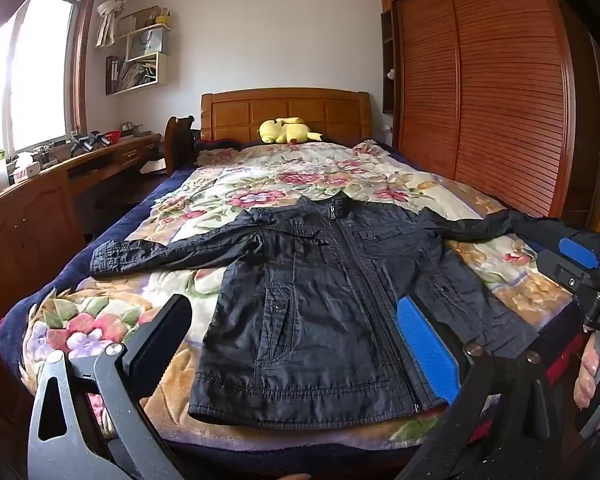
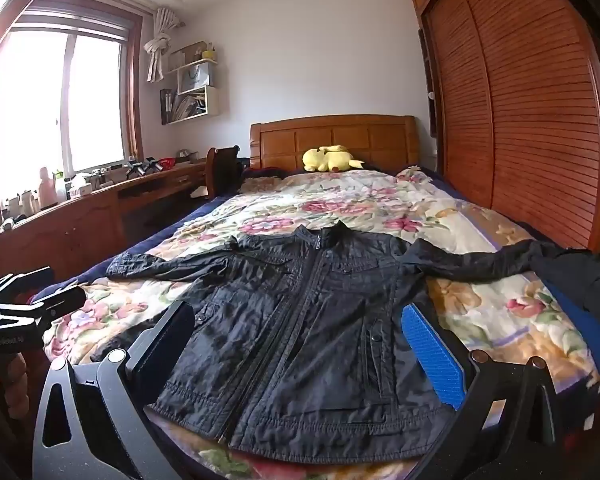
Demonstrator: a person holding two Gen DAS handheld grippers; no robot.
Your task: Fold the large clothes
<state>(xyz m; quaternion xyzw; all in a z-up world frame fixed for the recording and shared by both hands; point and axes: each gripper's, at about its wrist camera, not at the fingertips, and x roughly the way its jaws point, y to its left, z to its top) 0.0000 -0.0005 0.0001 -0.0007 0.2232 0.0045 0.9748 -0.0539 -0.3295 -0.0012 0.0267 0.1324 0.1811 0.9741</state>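
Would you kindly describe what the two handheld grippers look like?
Both the left gripper and the right gripper are black, with grey triangular linkage arms and round silver pivot bolts. Each has one black pad and one ribbed blue pad. White lettering marks each body.

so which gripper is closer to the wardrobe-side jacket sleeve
Right. The right gripper is by that sleeve, at its end; the left gripper is across the jacket, by the other sleeve.

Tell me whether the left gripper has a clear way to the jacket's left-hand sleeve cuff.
Probably yes. The left gripper is open and empty, and the sleeve cuff lies flat on the floral blanket with nothing on or around it.
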